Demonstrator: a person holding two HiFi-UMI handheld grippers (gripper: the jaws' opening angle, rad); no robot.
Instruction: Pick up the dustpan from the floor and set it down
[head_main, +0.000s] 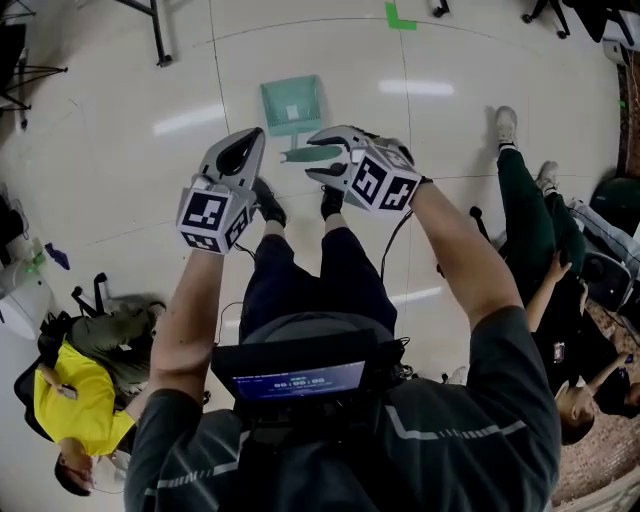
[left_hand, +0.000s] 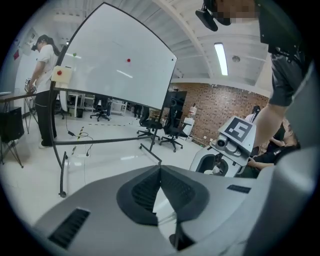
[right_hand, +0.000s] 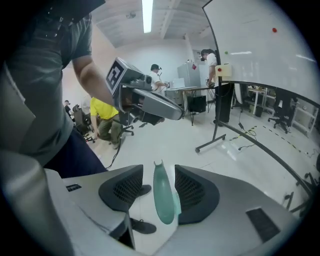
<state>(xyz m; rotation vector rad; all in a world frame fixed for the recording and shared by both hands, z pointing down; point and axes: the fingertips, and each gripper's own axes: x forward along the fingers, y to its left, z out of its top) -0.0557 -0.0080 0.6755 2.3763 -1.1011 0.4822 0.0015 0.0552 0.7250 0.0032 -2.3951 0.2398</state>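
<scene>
**Dustpan handle between the open right jaws, left jaws closed**

The green dustpan (head_main: 291, 103) is over the pale floor (head_main: 120, 130), just ahead of the person's 2 dark shoes (head_main: 268, 203). Its scoop points away from the person and its handle (head_main: 312, 154) points back toward them. The frames do not show whether it rests flat on the floor.

The right gripper (head_main: 322, 153) reaches in from the right, tilted downward. In the right gripper view its (right_hand: 159, 169) 2 jaws stand wide apart, with the handle (right_hand: 162, 197) upright between them. There is a clear gap to the left pad. The handle runs close along the right pad, and neither pad presses on it.

The left gripper (head_main: 252, 140) is just beside the right one, to its left and off the dustpan. In the left gripper view its (left_hand: 160, 169) jaws meet at the tips with nothing between them. A large whiteboard (left_hand: 115, 65) on a wheeled stand is beyond them.

A strip of green tape (head_main: 399, 17) marks the floor well past the dustpan. A person in a yellow shirt (head_main: 68, 405) sits low at the left.
</scene>
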